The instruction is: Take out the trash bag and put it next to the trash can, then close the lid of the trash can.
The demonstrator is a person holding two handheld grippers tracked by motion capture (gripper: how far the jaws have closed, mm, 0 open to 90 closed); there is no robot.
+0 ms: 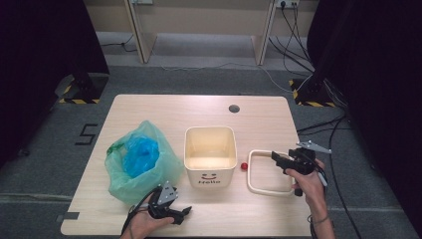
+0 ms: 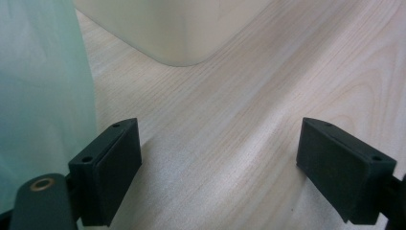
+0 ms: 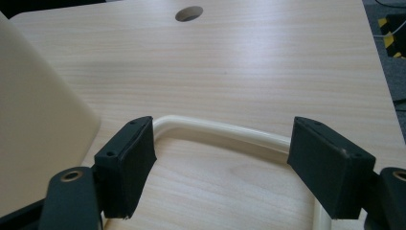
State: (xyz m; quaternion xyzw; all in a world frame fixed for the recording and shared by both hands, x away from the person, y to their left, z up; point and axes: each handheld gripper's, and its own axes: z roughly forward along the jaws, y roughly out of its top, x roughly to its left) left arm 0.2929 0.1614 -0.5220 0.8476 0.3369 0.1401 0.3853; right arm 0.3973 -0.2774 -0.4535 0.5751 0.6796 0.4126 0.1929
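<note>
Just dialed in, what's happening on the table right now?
A person works at a wooden table with a gripper in each hand. The right gripper is open and hovers over the far side of a cream square frame lying flat beside a cream bin; its jaws stand on either side of the frame's rail without gripping it. The left gripper is open too, with bare tabletop between its jaws, next to a green plastic bag. A small red ball lies between bin and frame.

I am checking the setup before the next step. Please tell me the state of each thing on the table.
Cream plastic bin: upright, open, looks empty.
Green plastic bag: open, blue bag inside.
Cream rectangular frame: lying flat, not gripped.
Small red ball: loose beside the bin.
Left gripper: open, holding nothing.
Right gripper: open, over the frame.
</note>
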